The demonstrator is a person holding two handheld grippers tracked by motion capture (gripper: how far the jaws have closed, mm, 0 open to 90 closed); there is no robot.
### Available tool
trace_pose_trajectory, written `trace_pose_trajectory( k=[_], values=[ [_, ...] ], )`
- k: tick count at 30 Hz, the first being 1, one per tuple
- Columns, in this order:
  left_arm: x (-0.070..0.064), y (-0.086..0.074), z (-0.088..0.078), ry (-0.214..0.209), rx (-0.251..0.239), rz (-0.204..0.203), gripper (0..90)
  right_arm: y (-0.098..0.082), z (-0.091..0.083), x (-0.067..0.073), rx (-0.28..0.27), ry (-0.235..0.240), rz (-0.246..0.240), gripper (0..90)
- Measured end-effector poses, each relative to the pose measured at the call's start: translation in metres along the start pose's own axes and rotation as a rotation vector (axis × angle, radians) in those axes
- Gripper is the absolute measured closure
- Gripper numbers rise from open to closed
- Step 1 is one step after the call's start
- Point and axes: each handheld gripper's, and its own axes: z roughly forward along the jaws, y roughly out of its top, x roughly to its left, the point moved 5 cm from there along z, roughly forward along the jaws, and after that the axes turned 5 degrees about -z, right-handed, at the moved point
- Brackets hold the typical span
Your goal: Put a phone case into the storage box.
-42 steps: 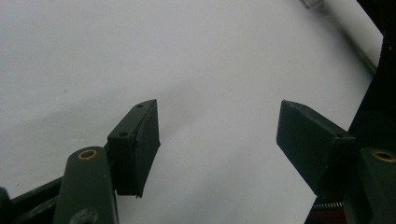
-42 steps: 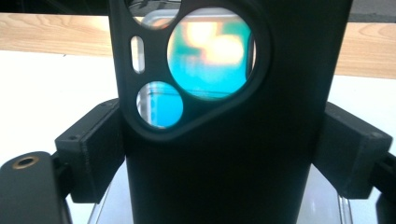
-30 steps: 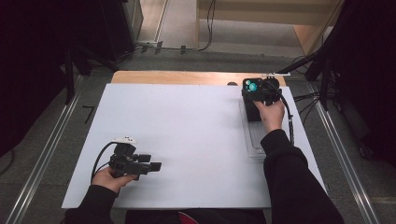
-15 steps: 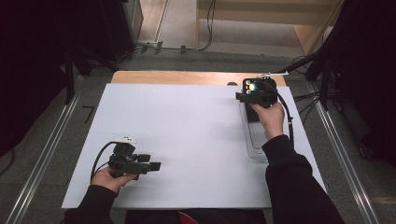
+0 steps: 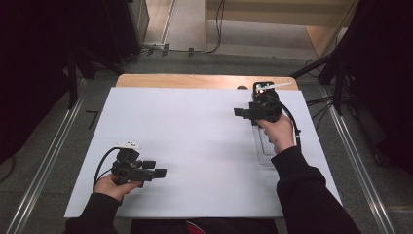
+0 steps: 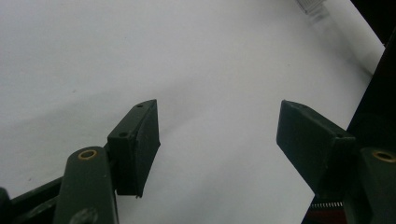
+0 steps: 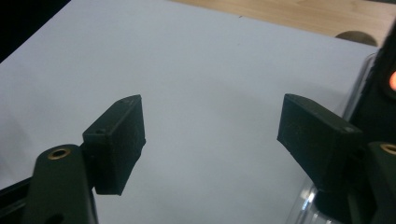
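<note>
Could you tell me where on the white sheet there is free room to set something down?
The widest bare patch is the middle of the white sheet, between the left gripper near the front edge and the right gripper at the far right. The far left corner is bare too. The right side is crowded: the clear tray lies there under the right hand.

clear tray (image 5: 265, 146) partly hidden under right hand (image 5: 278, 134), contents unclear
</note>
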Motion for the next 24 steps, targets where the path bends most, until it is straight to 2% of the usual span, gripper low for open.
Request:
trace_pose_trajectory(
  k=[7, 14, 19, 24],
  values=[
    [0.0, 0.001, -0.001, -0.006, -0.004, -0.001, 29.5, -0.01, 0.001, 0.019, 0.037, 0.072, -0.001, 25.5],
    [0.0, 0.001, -0.002, -0.009, -0.003, 0.002, 29.5, -0.026, 0.009, 0.033, 0.084, 0.116, -0.039, 25.5],
    [-0.001, 0.001, -0.002, -0.015, -0.001, 0.007, 29.4, -0.035, 0.009, 0.044, 0.084, 0.162, -0.063, 25.4],
    [-0.002, 0.0, -0.001, -0.019, 0.004, 0.018, 29.4, -0.045, 0.006, 0.054, 0.098, 0.185, -0.099, 25.3]
  ],
)
